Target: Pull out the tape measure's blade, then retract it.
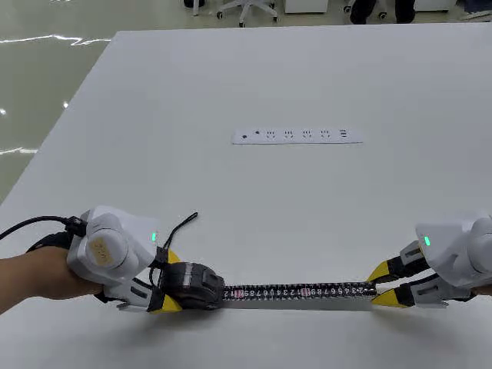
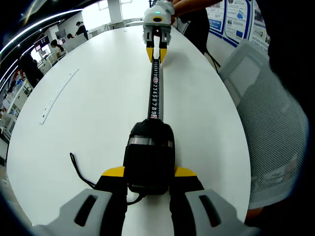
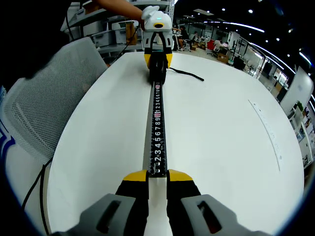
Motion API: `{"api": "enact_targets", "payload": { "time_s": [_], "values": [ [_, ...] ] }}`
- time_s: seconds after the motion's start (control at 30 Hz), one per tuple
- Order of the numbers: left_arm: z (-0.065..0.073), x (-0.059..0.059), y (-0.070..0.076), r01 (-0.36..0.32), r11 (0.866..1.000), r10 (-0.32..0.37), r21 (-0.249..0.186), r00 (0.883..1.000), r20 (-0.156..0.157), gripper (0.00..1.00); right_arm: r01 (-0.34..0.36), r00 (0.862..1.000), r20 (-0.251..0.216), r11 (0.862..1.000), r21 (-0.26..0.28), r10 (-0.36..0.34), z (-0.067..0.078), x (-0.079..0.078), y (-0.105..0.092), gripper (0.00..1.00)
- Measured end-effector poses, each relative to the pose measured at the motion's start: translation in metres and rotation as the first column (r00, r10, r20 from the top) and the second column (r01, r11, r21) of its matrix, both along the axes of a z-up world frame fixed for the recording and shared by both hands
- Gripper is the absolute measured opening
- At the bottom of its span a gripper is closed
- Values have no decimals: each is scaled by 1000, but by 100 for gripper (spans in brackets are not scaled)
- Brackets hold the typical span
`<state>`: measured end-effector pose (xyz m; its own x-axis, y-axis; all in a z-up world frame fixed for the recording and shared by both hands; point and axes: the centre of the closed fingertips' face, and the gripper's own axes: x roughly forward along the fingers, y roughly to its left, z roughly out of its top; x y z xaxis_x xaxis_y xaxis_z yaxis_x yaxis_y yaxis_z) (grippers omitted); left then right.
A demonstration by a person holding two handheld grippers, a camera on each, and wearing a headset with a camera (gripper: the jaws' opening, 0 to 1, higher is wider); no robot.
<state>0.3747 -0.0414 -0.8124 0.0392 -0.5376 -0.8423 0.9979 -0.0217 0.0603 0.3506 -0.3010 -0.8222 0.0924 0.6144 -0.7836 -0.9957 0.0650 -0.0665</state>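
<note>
A black tape measure case [image 1: 192, 285] lies on the white table near the front edge, with my left gripper [image 1: 164, 281] shut on it. In the left gripper view the case [image 2: 149, 157] sits between the yellow-tipped jaws. Its dark blade [image 1: 300, 291] with white numerals runs out flat to the right along the table. My right gripper [image 1: 384, 285] is shut on the blade's end. The blade [image 3: 157, 130] stretches from the right gripper [image 3: 157, 176] across to the case [image 3: 157, 71]. The blade [image 2: 155, 86] reaches the right gripper [image 2: 156, 53] in the left gripper view.
A white power strip [image 1: 297, 136] lies flat at the middle of the table [image 1: 254, 84]. A thin black cord [image 1: 181, 224] trails from the case toward the table's middle. A grey mesh chair [image 3: 47, 105] stands beside the table. Chair wheels [image 1: 246, 11] show beyond the far edge.
</note>
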Motion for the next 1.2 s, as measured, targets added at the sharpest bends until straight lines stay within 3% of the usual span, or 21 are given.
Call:
{"api": "enact_targets", "payload": {
  "time_s": [0.4, 0.7, 1.07, 1.2],
  "values": [
    [0, 0, -1, -1, 1000, 1, 0, 1000, -5, 27, 9, 1000, -4, 1000, -9, -9, 1, -2, -3, 12],
    [-1, 0, -5, -4, 1000, 4, -4, 1000, -12, 27, 9, 1000, -12, 999, -31, -9, -8, -2, -7, 12],
    [-1, -1, -6, -4, 1000, 4, 2, 1000, -13, 28, -29, 1000, -15, 994, -101, 28, -17, -5, -5, 13],
    [-2, -1, -6, -1, 1000, 1, 1, 1000, -12, 28, -26, 1000, -17, 994, -103, 24, -16, -3, -5, 14]
  ]
}}
